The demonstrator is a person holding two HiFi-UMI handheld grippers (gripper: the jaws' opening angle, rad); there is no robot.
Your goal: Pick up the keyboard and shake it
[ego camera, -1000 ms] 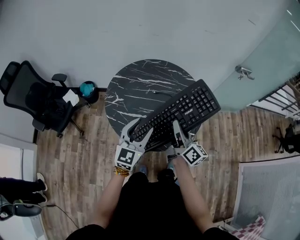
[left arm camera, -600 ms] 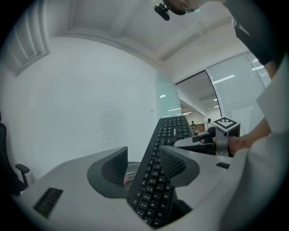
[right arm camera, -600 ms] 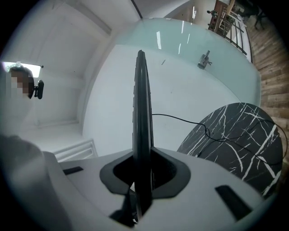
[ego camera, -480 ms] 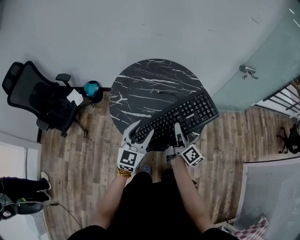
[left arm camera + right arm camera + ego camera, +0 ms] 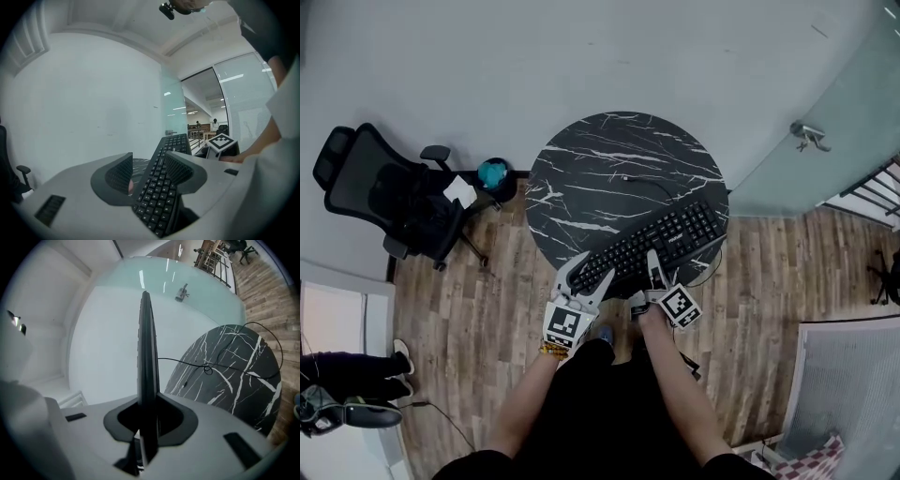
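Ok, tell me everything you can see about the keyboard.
The keyboard is black, full-size, plastic-looking, with pale key legends and a thin black cable trailing over the marble-look table. It is held over the table's near edge, slanting up to the right in the head view. The right gripper is clamped on its front edge; its left end sits between the left gripper's wide jaws.
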